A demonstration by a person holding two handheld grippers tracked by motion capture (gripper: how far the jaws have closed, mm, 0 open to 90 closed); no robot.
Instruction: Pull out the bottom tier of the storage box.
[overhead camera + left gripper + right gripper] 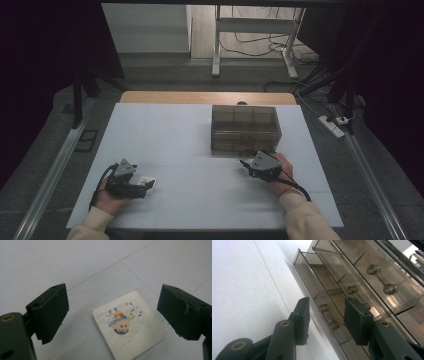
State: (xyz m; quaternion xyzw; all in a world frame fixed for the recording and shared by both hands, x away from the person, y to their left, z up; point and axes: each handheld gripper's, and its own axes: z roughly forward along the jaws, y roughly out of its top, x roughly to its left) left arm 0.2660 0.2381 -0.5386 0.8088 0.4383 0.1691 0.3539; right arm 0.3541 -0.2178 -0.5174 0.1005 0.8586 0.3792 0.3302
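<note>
A smoky, see-through plastic drawer cabinet stands on the white table top, toward the far right part of it. Its bottom drawer is slid partly out, and that drawer's clear bar handle sits between the two black jaws of the right gripper, which stand apart on either side of the handle without pressing on it. In the high view the right gripper rests just in front of the cabinet's near face, held in the person's right hand. Well to the left of the cabinet, near the table's front edge, the left gripper has its jaws wide apart over a small white square card with rounded corners and a colourful cartoon print, which lies flat on the table top between them, untouched.
</note>
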